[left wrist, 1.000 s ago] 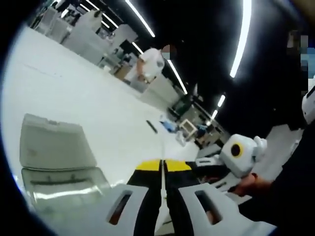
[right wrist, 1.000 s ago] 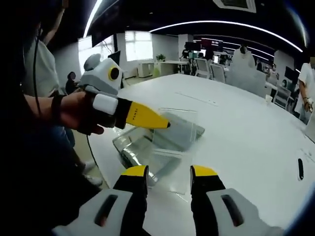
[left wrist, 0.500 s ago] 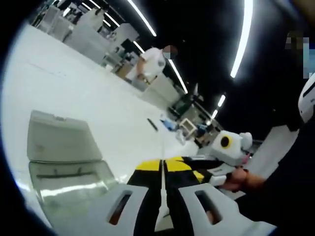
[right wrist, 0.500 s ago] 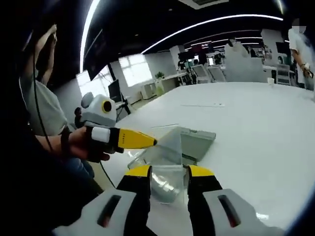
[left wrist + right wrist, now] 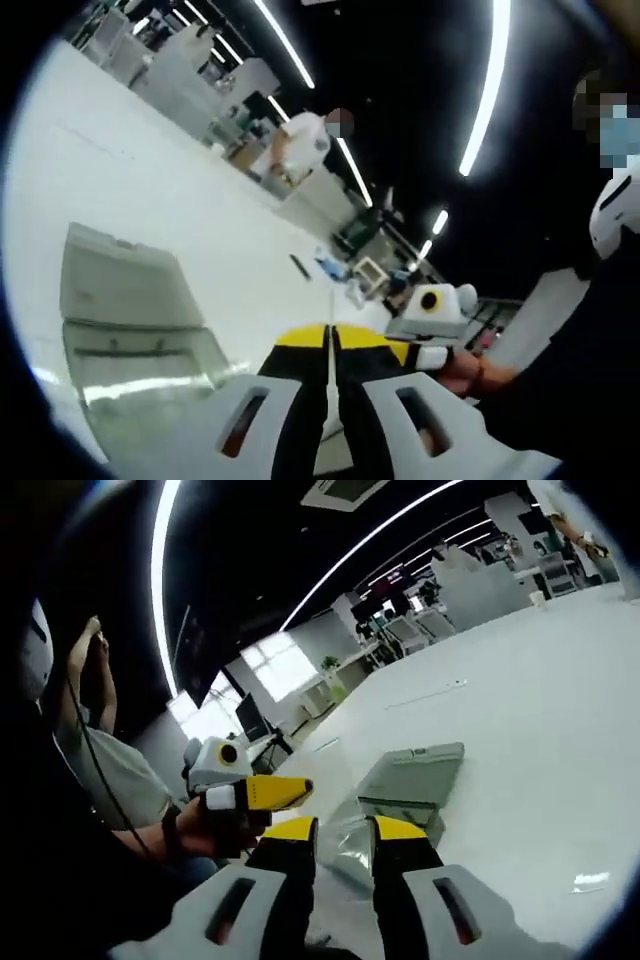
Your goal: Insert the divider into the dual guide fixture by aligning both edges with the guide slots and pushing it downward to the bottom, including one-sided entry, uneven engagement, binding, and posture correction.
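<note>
My left gripper is shut on the clear divider, which I see edge-on as a thin pale line between its yellow tips. The grey dual guide fixture lies on the white table to the lower left of those tips. The right gripper, held by a hand, sits just right of my left jaws. In the right gripper view, my right gripper is open with a narrow gap. The divider's clear sheet shows face-on in that gap. The left gripper is at its left, and the fixture lies beyond.
The white table stretches wide past the fixture. A small dark object lies on it further out. A person stands at distant desks; another seated person is at the left of the right gripper view.
The right gripper's jaws have narrowed and it has come closer to the left gripper and divider. Both views have tilted upward. The left gripper still holds the divider.
</note>
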Tool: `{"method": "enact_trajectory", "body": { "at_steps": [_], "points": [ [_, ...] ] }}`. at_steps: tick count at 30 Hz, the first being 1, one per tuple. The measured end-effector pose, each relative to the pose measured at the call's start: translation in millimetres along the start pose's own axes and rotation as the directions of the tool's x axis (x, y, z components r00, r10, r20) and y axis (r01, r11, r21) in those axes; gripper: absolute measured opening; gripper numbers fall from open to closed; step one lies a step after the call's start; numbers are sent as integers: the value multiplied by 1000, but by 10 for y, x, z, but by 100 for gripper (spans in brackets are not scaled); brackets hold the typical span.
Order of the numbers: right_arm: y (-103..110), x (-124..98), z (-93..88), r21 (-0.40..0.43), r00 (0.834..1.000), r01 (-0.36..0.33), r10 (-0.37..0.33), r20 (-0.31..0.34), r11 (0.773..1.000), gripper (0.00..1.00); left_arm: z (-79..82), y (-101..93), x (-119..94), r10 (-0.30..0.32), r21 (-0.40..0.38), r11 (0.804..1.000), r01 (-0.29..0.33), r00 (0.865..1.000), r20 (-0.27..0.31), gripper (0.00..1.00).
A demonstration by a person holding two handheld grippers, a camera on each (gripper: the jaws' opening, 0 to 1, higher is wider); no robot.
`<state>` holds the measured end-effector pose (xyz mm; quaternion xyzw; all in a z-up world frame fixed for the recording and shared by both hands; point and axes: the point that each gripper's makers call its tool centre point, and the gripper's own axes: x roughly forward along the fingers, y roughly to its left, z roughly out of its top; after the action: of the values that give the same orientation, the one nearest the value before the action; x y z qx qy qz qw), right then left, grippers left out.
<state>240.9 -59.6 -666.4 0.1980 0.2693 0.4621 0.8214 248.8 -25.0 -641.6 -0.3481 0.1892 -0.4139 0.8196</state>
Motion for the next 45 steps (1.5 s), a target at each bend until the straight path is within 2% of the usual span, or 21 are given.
{"method": "enact_trajectory", "body": {
  "at_steps": [4,6,16,22,31,39,42,45],
  "points": [
    [41,-13,10,11,1000,-16,16,14,1000,16,-6,-96,-13,-51,-16,999,51,999,20,0],
    [91,-24,44,35,998,-44,43,43,998,15,12,-117,-27,-65,-29,997,66,997,37,0],
    [322,-17,85,93,988,-138,131,83,986,6,121,-179,-167,-113,-61,991,117,991,78,0],
    [470,-2,172,144,975,-195,175,140,970,4,235,-256,-262,-167,-86,979,182,973,156,0],
    [600,34,186,175,966,-227,198,166,958,6,318,-329,-366,-223,-105,963,249,951,214,0],
    [684,49,224,187,955,-268,235,180,945,5,416,-325,-391,-223,-121,956,266,933,281,0],
    [689,42,223,188,954,-274,242,178,943,6,502,-295,-427,-220,-139,951,277,919,328,0],
    [704,39,226,187,951,-282,249,181,941,6,523,-294,-427,-221,-143,949,281,917,333,0]
  ]
}}
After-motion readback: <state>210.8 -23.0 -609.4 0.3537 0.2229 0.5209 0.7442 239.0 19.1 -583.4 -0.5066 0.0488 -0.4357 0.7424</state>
